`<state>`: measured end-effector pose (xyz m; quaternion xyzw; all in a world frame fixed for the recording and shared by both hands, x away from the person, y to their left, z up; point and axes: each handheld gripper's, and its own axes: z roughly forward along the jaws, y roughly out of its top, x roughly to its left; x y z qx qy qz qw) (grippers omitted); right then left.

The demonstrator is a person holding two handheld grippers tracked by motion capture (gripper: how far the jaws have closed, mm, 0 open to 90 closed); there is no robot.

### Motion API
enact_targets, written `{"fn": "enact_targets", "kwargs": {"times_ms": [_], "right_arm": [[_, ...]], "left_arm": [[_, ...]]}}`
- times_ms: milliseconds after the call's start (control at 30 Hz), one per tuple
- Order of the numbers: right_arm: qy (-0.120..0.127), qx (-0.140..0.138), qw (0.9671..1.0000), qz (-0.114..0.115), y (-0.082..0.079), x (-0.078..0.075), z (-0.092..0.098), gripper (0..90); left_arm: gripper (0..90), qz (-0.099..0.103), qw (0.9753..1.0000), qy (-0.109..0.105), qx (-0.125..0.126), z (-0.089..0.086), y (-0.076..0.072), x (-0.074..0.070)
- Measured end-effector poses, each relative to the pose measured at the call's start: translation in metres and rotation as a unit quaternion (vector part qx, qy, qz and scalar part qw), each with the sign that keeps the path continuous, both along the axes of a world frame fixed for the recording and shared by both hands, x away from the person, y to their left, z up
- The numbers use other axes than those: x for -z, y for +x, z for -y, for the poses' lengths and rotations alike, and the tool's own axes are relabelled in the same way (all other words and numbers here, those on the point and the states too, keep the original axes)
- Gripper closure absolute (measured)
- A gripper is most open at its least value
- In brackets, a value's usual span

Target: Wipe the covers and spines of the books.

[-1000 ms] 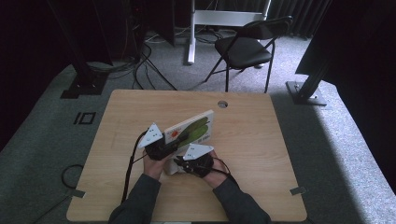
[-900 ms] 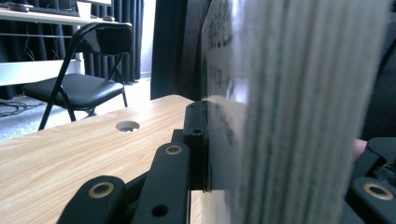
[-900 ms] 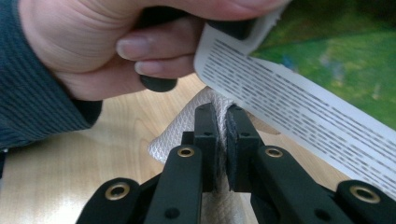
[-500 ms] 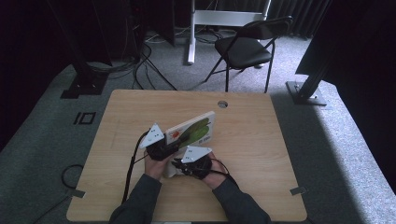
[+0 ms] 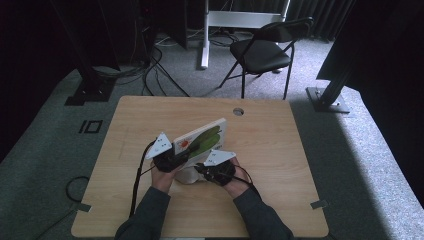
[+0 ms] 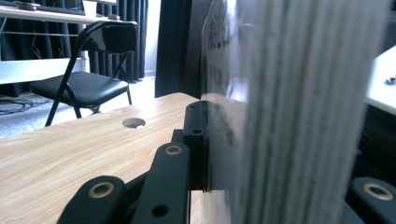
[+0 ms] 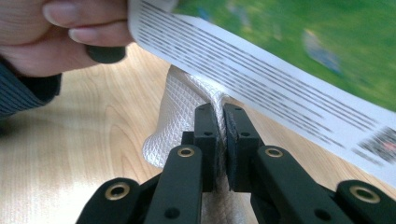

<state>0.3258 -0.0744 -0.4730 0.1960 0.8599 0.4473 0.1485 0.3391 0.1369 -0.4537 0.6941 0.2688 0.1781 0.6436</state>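
Hand-held gripper, left (image 5: 176, 159), is clamped on the book (image 5: 202, 139), tilted up off the bench (image 5: 280, 150), while the right hand-held gripper (image 7: 220, 122) is closed on the white cloth (image 7: 180, 112) beneath it; withdrawal of the cloth is judged outstanding.

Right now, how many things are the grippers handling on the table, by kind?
Books: 1, the book, tilted up, clamped by the left gripper.
Cloths: 1, the white cloth, pinched by the right gripper.
Total: 2.
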Motion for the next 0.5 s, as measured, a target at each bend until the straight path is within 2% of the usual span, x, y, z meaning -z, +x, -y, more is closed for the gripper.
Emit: {"fn": "enact_targets", "kwargs": {"times_ms": [500], "right_arm": [[0.003, 0.030, 0.9995, 0.004, 0.008, -0.003, 0.019, 84.6]], "left_arm": [[78.0, 0.004, 1.0000, 0.003, -0.007, -0.007, -0.002, -0.002]]}}
